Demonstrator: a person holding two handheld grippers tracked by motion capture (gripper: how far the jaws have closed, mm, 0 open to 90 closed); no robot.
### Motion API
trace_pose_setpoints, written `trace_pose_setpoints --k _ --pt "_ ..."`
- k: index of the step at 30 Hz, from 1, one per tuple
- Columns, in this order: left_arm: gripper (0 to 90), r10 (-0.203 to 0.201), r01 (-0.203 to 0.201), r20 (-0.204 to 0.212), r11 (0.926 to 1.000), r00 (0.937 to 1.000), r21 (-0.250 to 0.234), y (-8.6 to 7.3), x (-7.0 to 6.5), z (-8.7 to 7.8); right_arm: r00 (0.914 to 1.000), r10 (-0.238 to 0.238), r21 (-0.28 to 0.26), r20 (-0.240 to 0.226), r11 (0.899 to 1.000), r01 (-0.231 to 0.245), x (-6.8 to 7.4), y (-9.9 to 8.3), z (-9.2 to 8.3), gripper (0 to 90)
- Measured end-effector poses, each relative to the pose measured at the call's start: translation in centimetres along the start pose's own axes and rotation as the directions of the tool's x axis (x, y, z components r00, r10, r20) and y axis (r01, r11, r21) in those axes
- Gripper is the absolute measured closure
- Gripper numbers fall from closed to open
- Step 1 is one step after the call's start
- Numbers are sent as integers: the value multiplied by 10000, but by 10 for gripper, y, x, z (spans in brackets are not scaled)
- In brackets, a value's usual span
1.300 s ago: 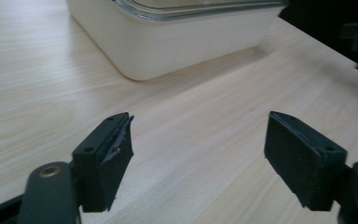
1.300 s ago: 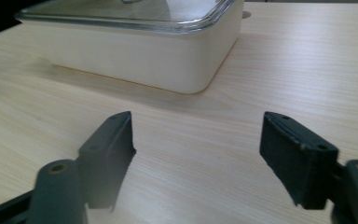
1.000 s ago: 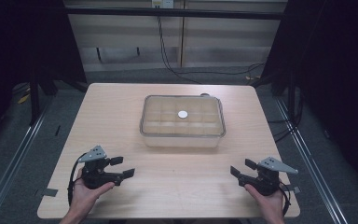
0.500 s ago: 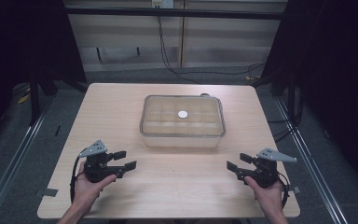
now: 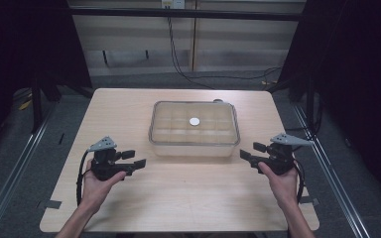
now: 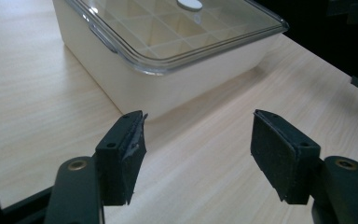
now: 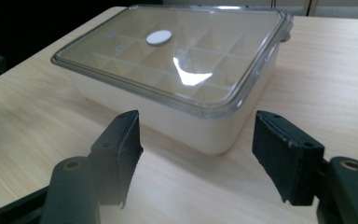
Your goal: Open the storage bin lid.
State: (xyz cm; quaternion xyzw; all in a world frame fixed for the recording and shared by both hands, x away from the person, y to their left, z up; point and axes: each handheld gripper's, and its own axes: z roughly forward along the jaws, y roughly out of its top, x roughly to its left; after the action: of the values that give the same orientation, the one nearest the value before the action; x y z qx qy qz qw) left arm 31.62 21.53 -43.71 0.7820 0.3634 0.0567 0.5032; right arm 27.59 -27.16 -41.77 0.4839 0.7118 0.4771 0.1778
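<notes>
- A lidded compartment box (image 5: pixel 194 130) sits a little past the centre of the light wooden table (image 5: pixel 178 198), its clear lid (image 7: pixel 177 56) closed over a grid of dividers.
- A small white round disc (image 5: pixel 194 121) lies at the middle of the lid.
- The left gripper (image 5: pixel 131 159) is held in the left hand (image 5: pixel 96 181) at about 8 o'clock from the box, jaws spread wide with nothing between them, pointing toward the box's near left corner.
- The right gripper (image 5: pixel 250 152) is held in the right hand (image 5: pixel 280 181) at about 4 o'clock from the box, jaws likewise wide and empty, aimed at the near right corner.
- Both grippers are near the box without touching it.
</notes>
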Motion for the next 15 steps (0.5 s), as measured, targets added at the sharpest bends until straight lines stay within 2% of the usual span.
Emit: trace_pose_setpoints --k 4,6,10,12,15 --pt "362 -17 17 57 10000 10000 -35 7 6 0 9998 -212 -23 53 9998 212 -3 10 3 326" --pt "361 10 -10 -17 9998 10000 -189 12 11 0 9998 -88 2 -168 10000 88 -8 17 5 317" --pt "355 -74 70 -229 9998 9997 -196 17 13 0 9997 -67 153 -229 9999 71 -11 20 8 298" --pt "355 47 -54 -338 9997 9994 -226 23 14 -7 9994 31 378 -358 9993 -18 -14 22 13 271" --pt "347 -84 74 -349 9995 9994 -306 28 17 -7 9985 290 671 -456 9974 -259 -17 24 19 237"
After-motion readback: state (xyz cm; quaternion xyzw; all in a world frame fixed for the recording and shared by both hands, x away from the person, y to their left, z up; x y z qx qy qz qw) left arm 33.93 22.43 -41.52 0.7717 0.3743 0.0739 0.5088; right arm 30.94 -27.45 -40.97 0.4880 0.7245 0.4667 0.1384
